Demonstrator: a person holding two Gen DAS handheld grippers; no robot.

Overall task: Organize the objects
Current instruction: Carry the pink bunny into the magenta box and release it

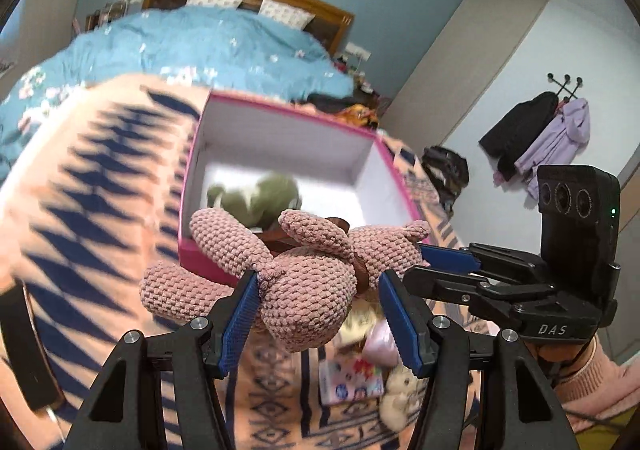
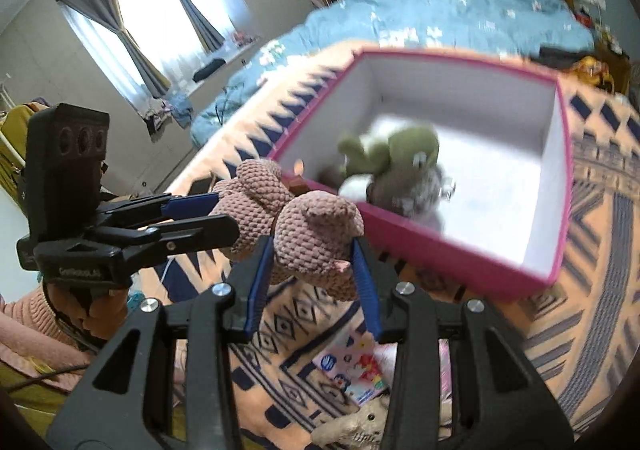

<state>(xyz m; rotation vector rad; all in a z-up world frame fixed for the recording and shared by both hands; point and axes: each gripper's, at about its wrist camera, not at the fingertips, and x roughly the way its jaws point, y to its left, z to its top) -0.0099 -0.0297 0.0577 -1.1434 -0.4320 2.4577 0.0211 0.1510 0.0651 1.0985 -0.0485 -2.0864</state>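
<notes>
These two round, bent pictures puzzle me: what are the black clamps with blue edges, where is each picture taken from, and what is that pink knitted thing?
No robot here: a person holds a two-fingered gripper in each hand, each carrying a wide-angle camera looking along its fingers. One picture is from the left gripper, the other from the right gripper; each also shows the other gripper from the side. Together they grip a pink knitted toy, raised above a patterned blanket on a bed. Ahead stands an open pink box holding a green plush toy. Below lie a picture booklet and a beige plush toy.
</notes>
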